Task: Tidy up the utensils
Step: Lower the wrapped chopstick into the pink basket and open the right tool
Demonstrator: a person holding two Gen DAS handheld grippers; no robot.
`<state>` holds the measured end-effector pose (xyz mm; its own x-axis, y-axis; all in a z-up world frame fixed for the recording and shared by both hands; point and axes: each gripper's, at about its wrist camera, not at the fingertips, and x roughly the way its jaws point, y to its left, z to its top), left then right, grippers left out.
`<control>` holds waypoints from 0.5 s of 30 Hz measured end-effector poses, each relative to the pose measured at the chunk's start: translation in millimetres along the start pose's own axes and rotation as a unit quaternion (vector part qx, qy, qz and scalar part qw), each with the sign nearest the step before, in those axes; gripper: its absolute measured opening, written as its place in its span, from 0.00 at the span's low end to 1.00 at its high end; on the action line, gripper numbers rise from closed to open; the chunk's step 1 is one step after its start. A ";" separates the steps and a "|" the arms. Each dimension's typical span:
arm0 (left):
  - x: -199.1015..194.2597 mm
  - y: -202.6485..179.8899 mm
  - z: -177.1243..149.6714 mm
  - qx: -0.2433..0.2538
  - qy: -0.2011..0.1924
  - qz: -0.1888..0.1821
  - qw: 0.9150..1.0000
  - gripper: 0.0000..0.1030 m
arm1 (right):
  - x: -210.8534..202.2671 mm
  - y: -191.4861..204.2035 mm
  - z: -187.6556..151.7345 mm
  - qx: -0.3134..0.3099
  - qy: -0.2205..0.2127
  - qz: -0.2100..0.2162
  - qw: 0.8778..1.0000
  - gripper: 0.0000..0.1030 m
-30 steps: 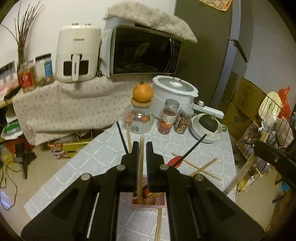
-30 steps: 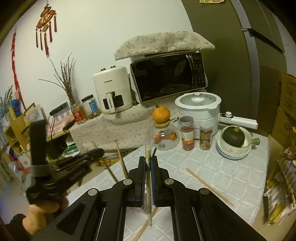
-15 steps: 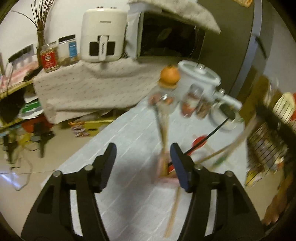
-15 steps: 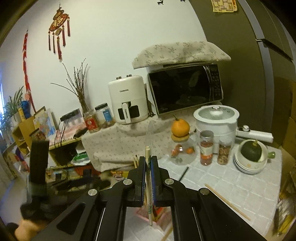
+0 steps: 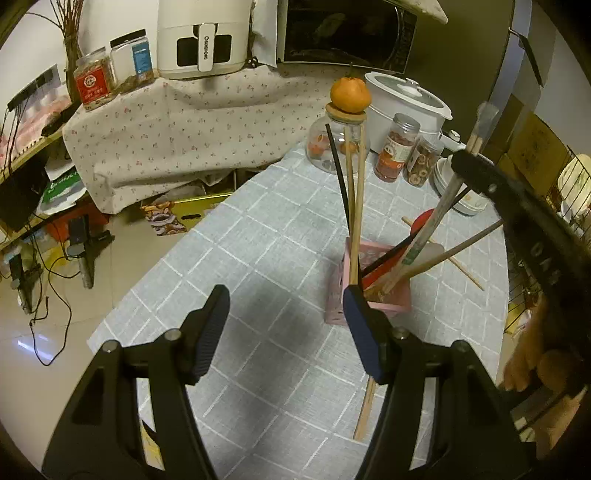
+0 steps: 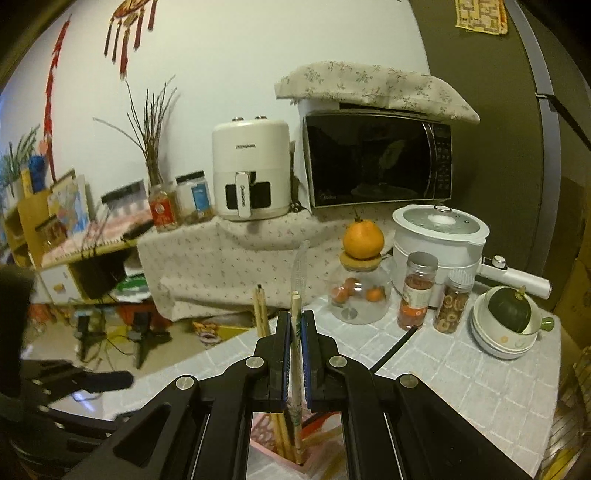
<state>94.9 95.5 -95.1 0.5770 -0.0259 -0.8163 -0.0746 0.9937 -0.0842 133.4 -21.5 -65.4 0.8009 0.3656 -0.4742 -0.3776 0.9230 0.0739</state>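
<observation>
The left gripper [image 5: 284, 328] hangs wide apart over the counter [image 5: 258, 236], holding nothing, just beside the pink holder [image 5: 369, 299]. The right gripper [image 6: 294, 354] is clamped on wrapped chopsticks [image 6: 295, 332], their lower ends down inside the holder among other chopsticks [image 5: 356, 199]. A loose chopstick [image 5: 365, 406] lies on the counter near the holder.

White wall [image 6: 229, 66] with red hangings [image 6: 129, 33], floral-draped counter [image 5: 192, 122]; glossy tiled floor [image 5: 40, 325], dim warm light
</observation>
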 end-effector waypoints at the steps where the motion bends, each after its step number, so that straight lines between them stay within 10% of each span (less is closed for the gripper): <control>1: 0.1 0.4 0.1 -0.001 0.001 -0.001 1.000 0.63 | 1.9 1.0 -1.4 -0.004 0.004 -0.001 1.000 0.06; 6: 2.3 1.5 0.0 -0.004 0.007 -0.007 1.000 0.63 | 5.9 5.8 -7.3 -0.020 0.034 0.012 0.999 0.09; 10: 4.5 0.8 -1.5 -0.003 0.016 -0.014 1.000 0.63 | -8.7 2.9 -2.2 -0.009 0.030 0.022 0.999 0.41; 15: 9.1 -0.6 -6.9 -0.004 0.035 -0.033 0.999 0.65 | -34.4 -12.3 6.6 0.007 0.028 0.025 0.999 0.46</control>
<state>94.6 93.9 -106.5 0.5234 -0.0983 -0.8464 -0.0450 0.9887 -0.1427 113.6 -44.6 -44.2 0.7535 0.4045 -0.5182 -0.4098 0.9054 0.1108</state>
